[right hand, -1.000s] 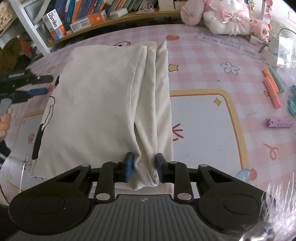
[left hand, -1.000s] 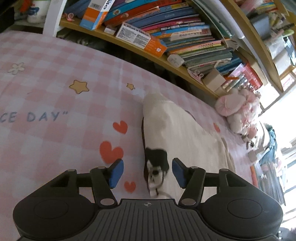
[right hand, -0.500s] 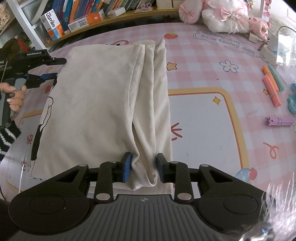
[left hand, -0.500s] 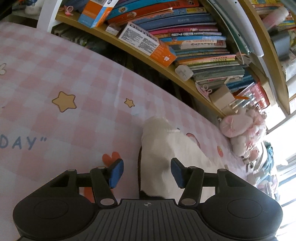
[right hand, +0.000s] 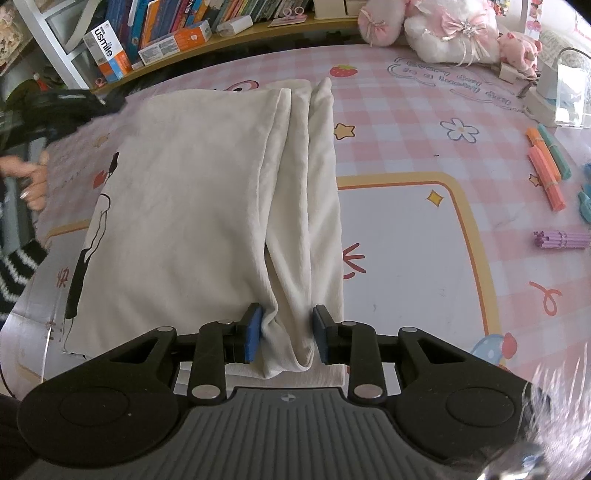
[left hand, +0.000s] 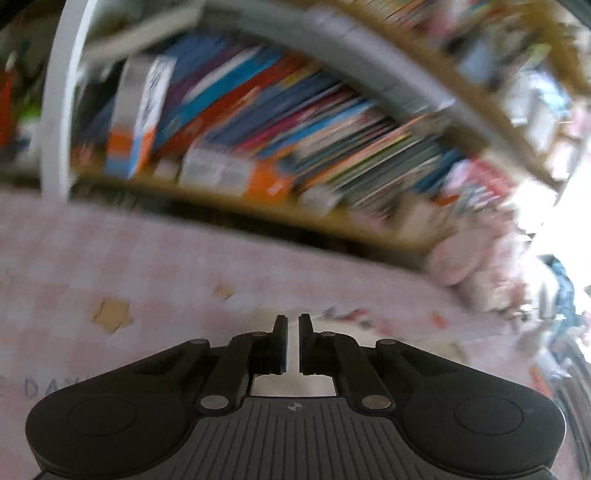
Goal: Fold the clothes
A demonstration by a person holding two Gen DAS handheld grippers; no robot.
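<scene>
A cream garment (right hand: 184, 206) with a black print along its left edge lies folded lengthwise on the pink checked table cover (right hand: 406, 122). My right gripper (right hand: 286, 334) is shut on the bunched fold at the garment's near edge, a blue pad pressing on each side. My left gripper (left hand: 293, 332) is at the garment's far left corner, and its view is blurred by motion. Its jaws are closing and stand almost together, with pale cloth (left hand: 293, 384) in the narrow gap. In the right wrist view the left gripper (right hand: 110, 103) is a dark blur held by a hand (right hand: 33, 177).
A bookshelf (right hand: 166, 33) full of books and boxes runs along the table's far side. Plush toys (right hand: 443, 33) sit at the back right. Coloured markers (right hand: 546, 170), a purple bundle (right hand: 561, 240) and a clear box (right hand: 565, 96) lie to the right. A striped sleeve (right hand: 14, 273) is at the left edge.
My left gripper moved along the garment's left edge to its far corner, and its jaws went from wide apart to nearly together. Its view tilted up toward the shelf. The right gripper kept still.
</scene>
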